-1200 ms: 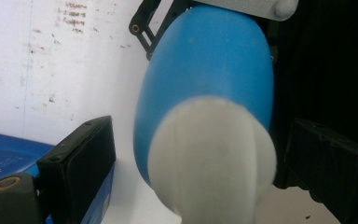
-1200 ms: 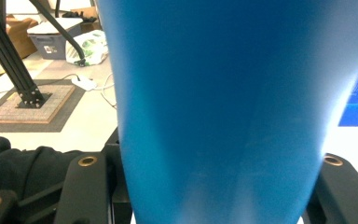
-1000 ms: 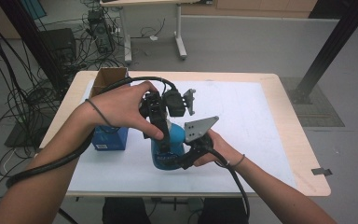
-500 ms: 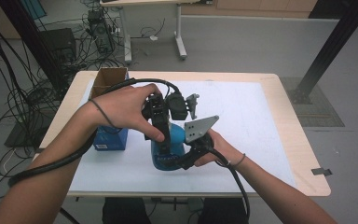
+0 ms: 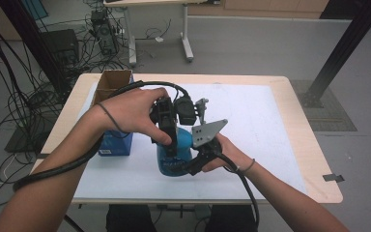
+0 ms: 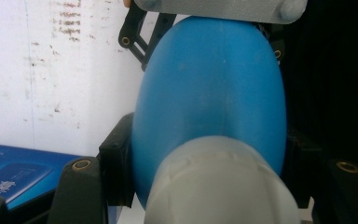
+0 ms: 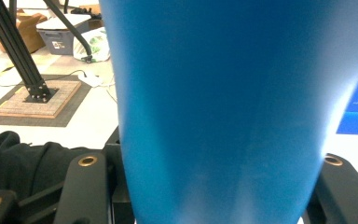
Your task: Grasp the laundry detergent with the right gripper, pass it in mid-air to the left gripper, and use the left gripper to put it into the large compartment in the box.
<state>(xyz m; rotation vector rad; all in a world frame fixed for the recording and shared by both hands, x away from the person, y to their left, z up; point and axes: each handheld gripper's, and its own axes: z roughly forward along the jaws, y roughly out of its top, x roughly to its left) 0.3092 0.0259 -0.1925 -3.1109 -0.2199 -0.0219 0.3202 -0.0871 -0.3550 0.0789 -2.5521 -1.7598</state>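
High view: blue bottle held from two sides

Both hand-held grippers clamp the blue bottle (image 5: 176,157) on the counter (image 5: 270,125): left hand-held gripper (image 5: 170,142) from above, right hand-held gripper (image 5: 195,162) at its side. Grasp appears complete; cap appears on, purpose undetermined.

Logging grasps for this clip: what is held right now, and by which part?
Both grippers hold the blue bottle: the left gripper clamps its upper body just below the grey cap, the right gripper its lower body.

Box (image 5: 116,143) left of bottle (image 5: 181,145), on table (image 5: 290,121)
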